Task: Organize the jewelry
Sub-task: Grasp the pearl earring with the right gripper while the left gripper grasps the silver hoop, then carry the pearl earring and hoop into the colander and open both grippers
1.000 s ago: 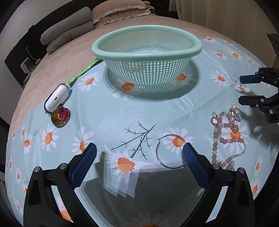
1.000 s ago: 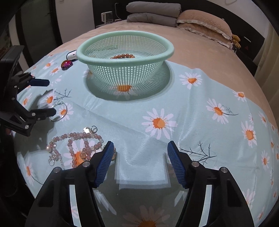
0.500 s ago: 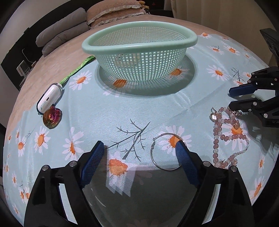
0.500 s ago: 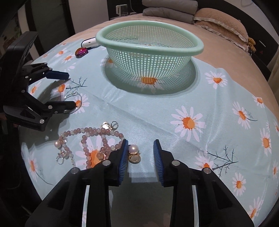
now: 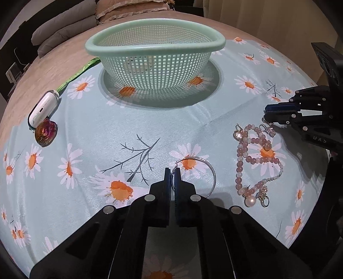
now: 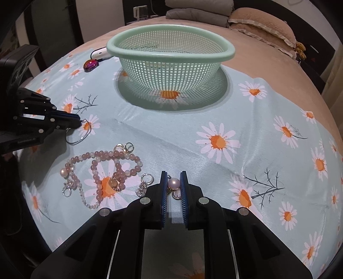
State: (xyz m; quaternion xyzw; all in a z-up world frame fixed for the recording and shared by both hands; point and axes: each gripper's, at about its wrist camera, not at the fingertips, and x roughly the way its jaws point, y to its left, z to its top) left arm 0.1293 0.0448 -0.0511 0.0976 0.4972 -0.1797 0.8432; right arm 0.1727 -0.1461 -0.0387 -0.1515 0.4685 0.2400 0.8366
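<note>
A green mesh basket [image 5: 154, 43] [image 6: 169, 53] stands on the daisy cloth. My left gripper [image 5: 172, 170] is shut on the thin silver hoop earring [image 5: 211, 171], which lies on the cloth; it also shows in the right wrist view [image 6: 85, 131]. My right gripper [image 6: 173, 175] is shut on a pearl earring [image 6: 173, 184] at the cloth. A pink bead bracelet [image 5: 246, 150] [image 6: 115, 165] lies between the grippers with small earrings [image 6: 146, 179] and a second pearl [image 5: 250, 201] around it.
A white case [image 5: 44, 107] and an iridescent purple stone [image 5: 46, 134] lie at the far left beside a green strap [image 5: 79, 73]. Pillows [image 6: 261, 23] and folded grey bedding [image 6: 199, 8] lie behind the basket.
Both grippers have closed from wide open: the left onto the hoop earring, the right onto the pearl earring. Both have also moved forward and lower toward the cloth.
</note>
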